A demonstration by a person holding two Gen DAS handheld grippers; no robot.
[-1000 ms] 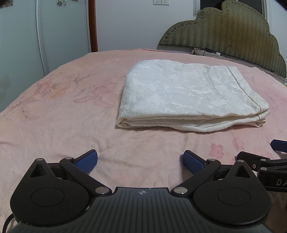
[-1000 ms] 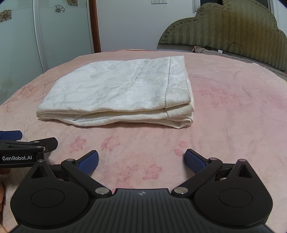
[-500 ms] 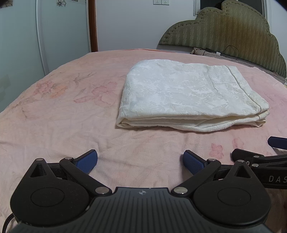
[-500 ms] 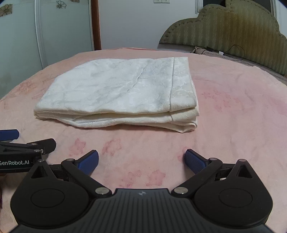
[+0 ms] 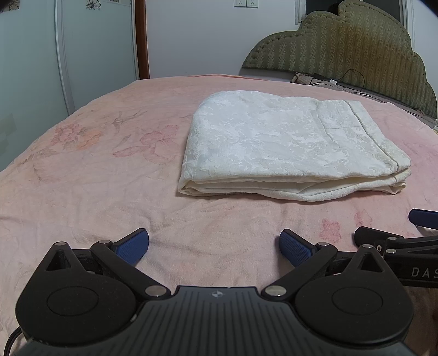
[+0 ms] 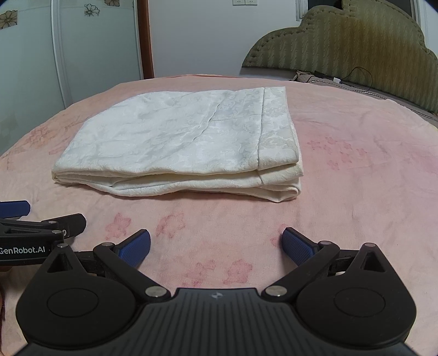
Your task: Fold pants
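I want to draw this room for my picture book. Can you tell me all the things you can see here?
pants: one, white with a flowery weave, folded flat in layers on the middle of the bed
bedspread: one, pink with faded flowers, covering the bed
headboard: one, olive green, scalloped, at the far right of the bed
cable: one, dark, lying by the headboard
wardrobe doors: pale with flower stickers, far left
wall sockets: two, white, high on the back wall
left gripper: one, black with blue pads, open, over the bedspread short of the pants
right gripper: one, black with blue pads, open, beside the left one
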